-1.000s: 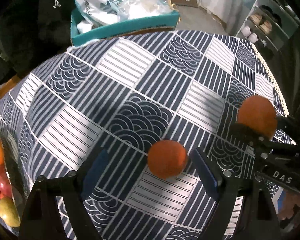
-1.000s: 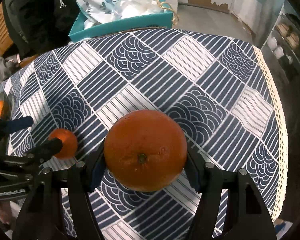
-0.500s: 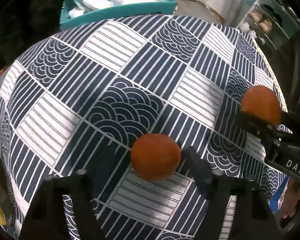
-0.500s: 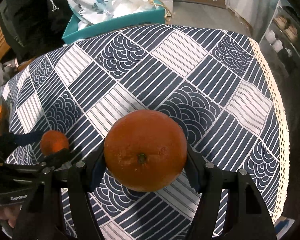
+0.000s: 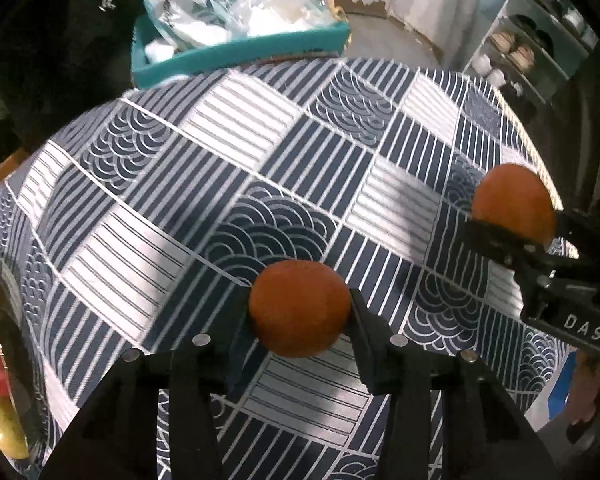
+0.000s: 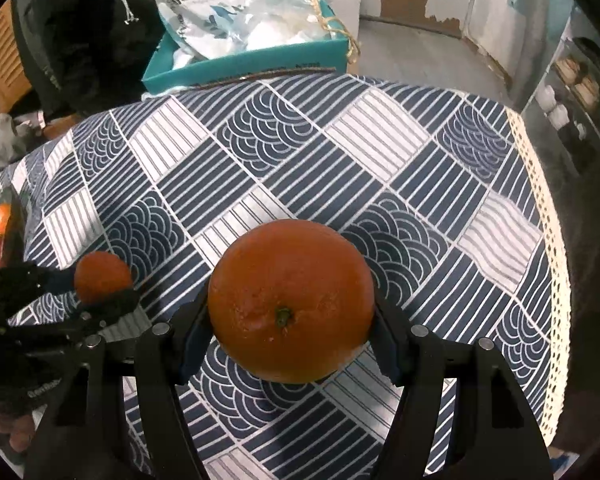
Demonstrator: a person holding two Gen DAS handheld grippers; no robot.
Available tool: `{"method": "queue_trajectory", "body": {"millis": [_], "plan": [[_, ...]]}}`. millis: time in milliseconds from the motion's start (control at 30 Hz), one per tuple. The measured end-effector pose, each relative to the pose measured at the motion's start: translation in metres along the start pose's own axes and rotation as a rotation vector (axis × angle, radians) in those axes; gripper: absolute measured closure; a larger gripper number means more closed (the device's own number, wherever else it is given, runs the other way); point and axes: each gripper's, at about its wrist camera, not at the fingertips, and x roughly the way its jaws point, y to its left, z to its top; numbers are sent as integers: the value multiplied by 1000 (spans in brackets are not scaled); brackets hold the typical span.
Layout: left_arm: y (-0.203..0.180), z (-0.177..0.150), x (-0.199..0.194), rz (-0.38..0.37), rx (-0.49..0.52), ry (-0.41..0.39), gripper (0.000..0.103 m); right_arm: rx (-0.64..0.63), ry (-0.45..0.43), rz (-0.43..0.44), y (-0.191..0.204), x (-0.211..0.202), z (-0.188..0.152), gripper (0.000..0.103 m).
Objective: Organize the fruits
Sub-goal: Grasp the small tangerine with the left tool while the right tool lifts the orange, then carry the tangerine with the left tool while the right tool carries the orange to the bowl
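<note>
Step in hand, pickup: my left gripper pinches the small orange on the cloth, my right gripper clamps the big orange; next, I judge, both need carrying toward the fruit tray at nine o'clock.

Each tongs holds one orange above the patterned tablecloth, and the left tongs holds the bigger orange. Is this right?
Not quite: the right tongs holds the bigger orange; the left tongs holds the smaller orange. The right wrist view shows both above the patterned tablecloth.
</note>
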Motion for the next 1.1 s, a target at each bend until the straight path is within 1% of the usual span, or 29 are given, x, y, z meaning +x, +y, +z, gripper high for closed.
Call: {"method": "queue_trajectory", "body": {"millis": [133,267,500,733,1100], "plan": [[3,5,-17,17,-3,-44,57,-6,-26,1,4,-9,4,35],[7,6,-34,34,-1,-80,57,-34,-50,-19,10,-19,7,35],[7,11,-60,47,7,-142,57,-55,-101,-7,20,-43,12,35],[7,14,-88,62,24,-204,57,-62,-171,12,27,-72,18,35],[18,11,-134,63,4,-284,57,-102,-251,36,43,-109,22,35]]}}
